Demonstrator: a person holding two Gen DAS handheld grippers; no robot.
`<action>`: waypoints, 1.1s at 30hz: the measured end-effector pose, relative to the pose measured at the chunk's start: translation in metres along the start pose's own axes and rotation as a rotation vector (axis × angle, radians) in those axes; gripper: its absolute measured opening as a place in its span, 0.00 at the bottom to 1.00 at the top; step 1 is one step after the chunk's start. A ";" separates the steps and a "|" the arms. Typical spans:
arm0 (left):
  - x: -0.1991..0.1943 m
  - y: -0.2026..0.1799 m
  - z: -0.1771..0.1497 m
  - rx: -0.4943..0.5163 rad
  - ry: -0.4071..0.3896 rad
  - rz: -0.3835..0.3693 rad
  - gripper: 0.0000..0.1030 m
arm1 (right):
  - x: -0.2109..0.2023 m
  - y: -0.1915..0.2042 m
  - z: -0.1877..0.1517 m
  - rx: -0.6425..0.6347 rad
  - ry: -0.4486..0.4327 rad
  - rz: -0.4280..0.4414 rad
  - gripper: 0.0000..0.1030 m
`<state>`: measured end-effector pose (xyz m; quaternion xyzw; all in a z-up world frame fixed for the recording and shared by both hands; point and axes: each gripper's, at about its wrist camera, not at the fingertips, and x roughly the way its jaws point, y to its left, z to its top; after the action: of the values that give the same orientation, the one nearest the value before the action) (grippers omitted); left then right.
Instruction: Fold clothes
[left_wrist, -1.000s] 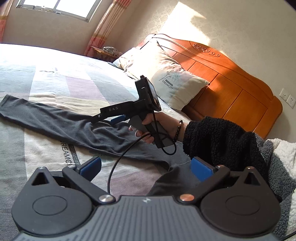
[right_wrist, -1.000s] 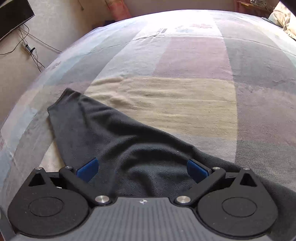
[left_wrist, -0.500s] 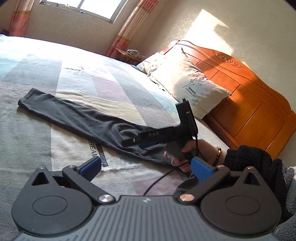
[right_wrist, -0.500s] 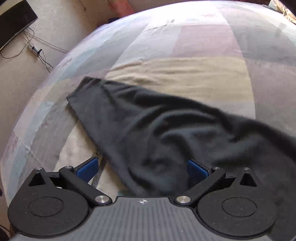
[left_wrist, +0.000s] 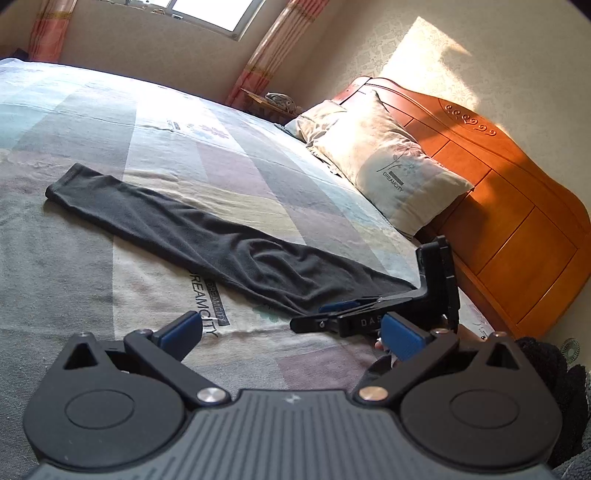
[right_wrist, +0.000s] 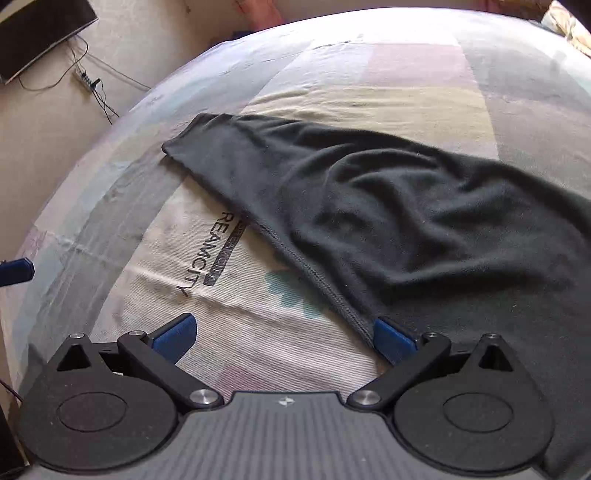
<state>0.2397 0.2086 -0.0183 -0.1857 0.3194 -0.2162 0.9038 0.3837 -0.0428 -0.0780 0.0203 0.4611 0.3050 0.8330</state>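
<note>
Bed (left_wrist: 110, 280) covered by a patchwork sheet in pale blocks, "DREAMCITY" printed at centre. Wooden headboard (left_wrist: 517, 206) seen at 3 o'clock in the left wrist view, a pillow (left_wrist: 388, 173) propped against it. Dark grey garment (left_wrist: 207, 236) laid flat across the sheet — a long narrow leg running from 9 o'clock toward 4 o'clock; in the right wrist view its stitched edge is seen touching the right-hand pad. Right gripper (right_wrist: 284, 334) held low over the sheet, fingers spread, nothing grasped. Left gripper (left_wrist: 291, 330) held clear of the cloth — fingers likewise released.
</note>
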 end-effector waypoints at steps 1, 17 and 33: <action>0.000 0.000 0.000 0.001 0.001 0.001 0.99 | -0.005 -0.008 -0.001 0.033 -0.026 -0.028 1.00; 0.010 -0.018 -0.004 0.057 0.051 -0.072 0.99 | -0.028 -0.051 -0.031 0.237 -0.065 -0.220 1.00; 0.016 -0.055 -0.012 0.165 0.092 -0.130 0.99 | -0.055 -0.059 -0.047 0.348 -0.047 -0.179 1.00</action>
<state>0.2279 0.1523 -0.0095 -0.1208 0.3289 -0.3081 0.8845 0.3545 -0.1319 -0.0817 0.1299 0.4875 0.1446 0.8512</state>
